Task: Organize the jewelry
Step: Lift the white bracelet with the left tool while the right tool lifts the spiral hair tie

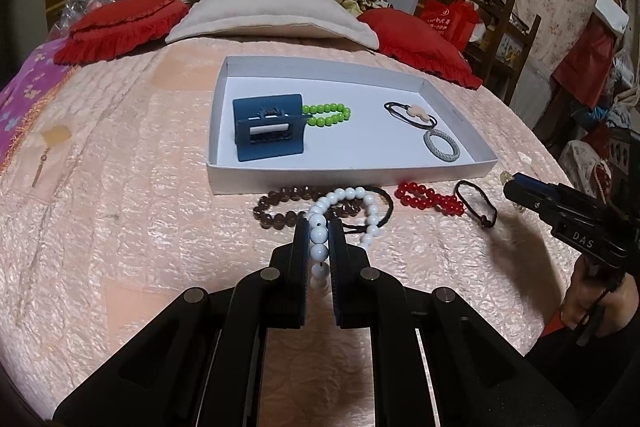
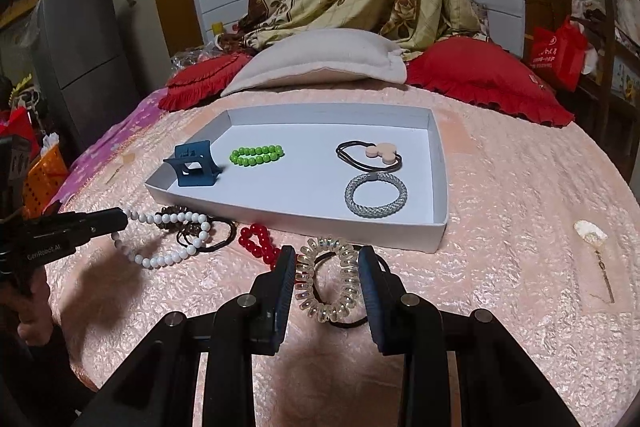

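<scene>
While the left wrist view looks across a pink quilted bedspread [image 1: 120, 187], a shallow white box [image 1: 352, 175] sits in the middle of it, holding a blue hair claw [image 1: 268, 127] at its left, a green bead bracelet [image 1: 328, 114] just beside the claw, a black hair tie with a pale charm [image 1: 412, 113] toward the right, and a grey woven ring [image 1: 441, 145] near the right front corner. Outside the box, along its front wall, lie a brown bead bracelet [image 1: 276, 207], a red bead bracelet [image 1: 430, 197] and a black elastic loop [image 1: 476, 203]. The left gripper [image 1: 319, 231] is clenched on a white bead bracelet [image 1: 360, 203], several beads pinched between its pads

From the right wrist view, the same box [image 2: 436, 239] shows the same four things inside. The right gripper [image 2: 326, 259] has a clear spiral hair tie [image 2: 328, 279] between its blue pads; the left pad touches the coil, but whether both press on it I cannot tell. A black hair tie [image 2: 348, 323] lies under the coil. At the left, the left gripper [image 2: 120, 221] holds the white bead bracelet [image 2: 168, 257], which trails onto the bedspread
</scene>
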Demonstrator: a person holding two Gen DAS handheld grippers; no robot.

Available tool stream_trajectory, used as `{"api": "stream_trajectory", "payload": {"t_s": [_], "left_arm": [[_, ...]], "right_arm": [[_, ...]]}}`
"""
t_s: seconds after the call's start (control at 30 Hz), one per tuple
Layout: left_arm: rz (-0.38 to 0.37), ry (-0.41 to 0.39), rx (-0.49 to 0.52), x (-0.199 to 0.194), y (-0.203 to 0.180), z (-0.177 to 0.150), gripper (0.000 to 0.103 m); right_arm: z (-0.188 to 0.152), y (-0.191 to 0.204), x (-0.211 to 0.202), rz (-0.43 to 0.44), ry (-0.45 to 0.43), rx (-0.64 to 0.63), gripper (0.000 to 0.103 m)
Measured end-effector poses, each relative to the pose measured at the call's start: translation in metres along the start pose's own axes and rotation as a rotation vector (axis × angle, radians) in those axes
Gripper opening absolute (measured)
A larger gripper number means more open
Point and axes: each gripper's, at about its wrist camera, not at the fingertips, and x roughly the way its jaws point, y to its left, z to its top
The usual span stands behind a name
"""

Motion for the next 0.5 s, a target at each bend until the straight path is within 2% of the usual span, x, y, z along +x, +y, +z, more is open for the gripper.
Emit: {"api": "stream_trajectory", "payload": {"t_s": [0.5], "left_arm": [[0.028, 0.013, -0.005, 0.0099, -0.0032, 0.0008, 0.008]], "right_arm": [[-0.0012, 0.0020, 0.0029, -0.029, 0.012, -0.001, 0.031]]}}
